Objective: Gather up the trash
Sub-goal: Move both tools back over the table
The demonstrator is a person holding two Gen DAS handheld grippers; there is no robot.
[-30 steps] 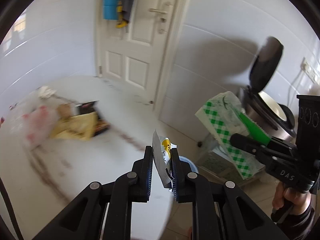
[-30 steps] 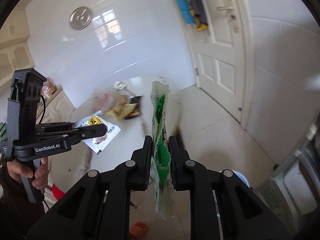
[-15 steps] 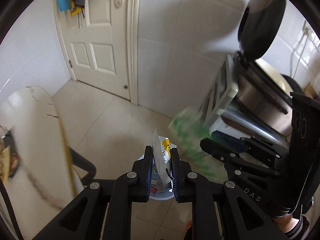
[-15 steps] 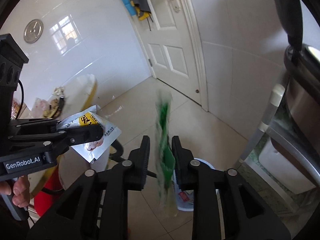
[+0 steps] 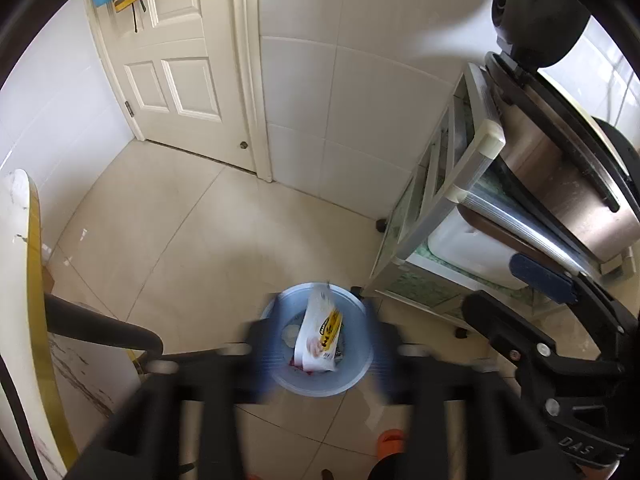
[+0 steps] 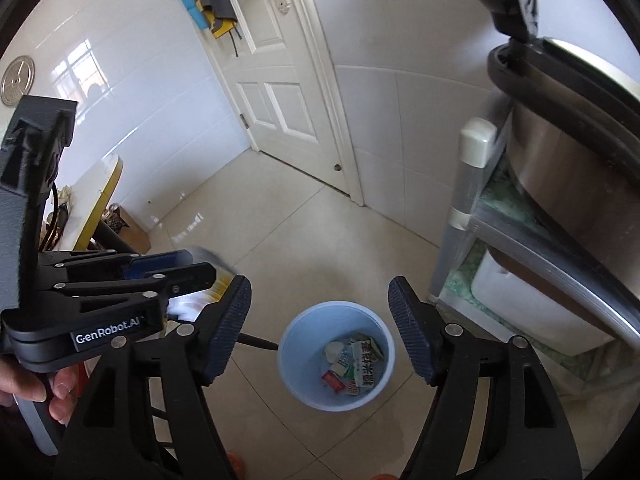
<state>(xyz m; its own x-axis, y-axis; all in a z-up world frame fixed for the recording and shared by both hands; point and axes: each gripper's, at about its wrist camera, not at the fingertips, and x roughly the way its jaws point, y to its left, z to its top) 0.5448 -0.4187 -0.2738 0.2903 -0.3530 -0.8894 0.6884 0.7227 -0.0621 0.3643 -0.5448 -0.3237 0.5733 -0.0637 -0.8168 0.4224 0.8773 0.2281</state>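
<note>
Trash first: a glossy white-and-yellow snack wrapper (image 5: 320,332), flat and crinkled, hangs free over your round pale-blue plastic bin (image 5: 320,384) on the tiled floor, its long axis near upright, tilted slightly right. Your left hand-held gripper (image 5: 316,352) is opening, blurred jaws clear of the wrapper. Your right hand-held gripper (image 6: 320,332) is opening too, ribbed dark-blue pads (image 6: 408,328) empty above the bin's crumpled packets (image 6: 354,364).
</note>
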